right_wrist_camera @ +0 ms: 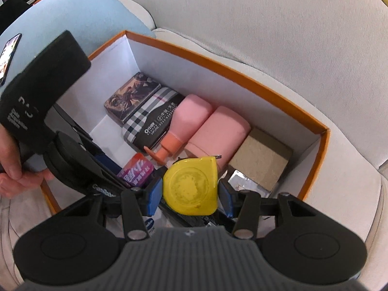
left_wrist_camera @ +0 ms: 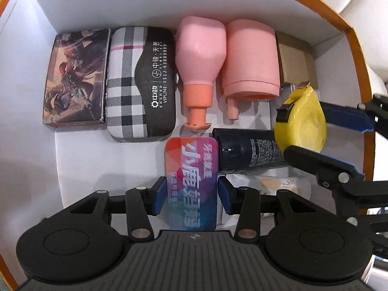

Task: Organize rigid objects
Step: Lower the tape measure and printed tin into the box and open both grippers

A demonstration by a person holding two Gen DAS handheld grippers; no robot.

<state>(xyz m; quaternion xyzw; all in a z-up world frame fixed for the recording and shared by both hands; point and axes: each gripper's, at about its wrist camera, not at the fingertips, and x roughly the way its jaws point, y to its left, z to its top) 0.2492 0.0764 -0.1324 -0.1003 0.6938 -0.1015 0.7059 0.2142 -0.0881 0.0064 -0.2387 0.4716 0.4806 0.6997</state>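
My left gripper (left_wrist_camera: 192,194) points down into an orange box with white walls (left_wrist_camera: 356,48). It is shut on a colourful flat tin (left_wrist_camera: 191,169) with white lettering, and both blue pads lie against the tin's long sides. The tin sits low over the box floor, beside a black bottle (left_wrist_camera: 249,150). My right gripper (right_wrist_camera: 190,194) is shut on a yellow tape measure (right_wrist_camera: 189,186), held above the black bottle at the box's right side. The same tape measure (left_wrist_camera: 303,121) shows at the right of the left wrist view. The tin (right_wrist_camera: 137,169) shows partly behind the left gripper's frame.
Along the far wall lie an illustrated card box (left_wrist_camera: 75,77), a plaid case (left_wrist_camera: 140,82), a pink pump bottle (left_wrist_camera: 198,60), a pink cap (left_wrist_camera: 249,60) and a brown block (left_wrist_camera: 295,60). A white tube (left_wrist_camera: 278,184) lies under the bottle. Sofa cushions (right_wrist_camera: 266,24) surround the box; a hand (right_wrist_camera: 12,169) holds the left gripper.
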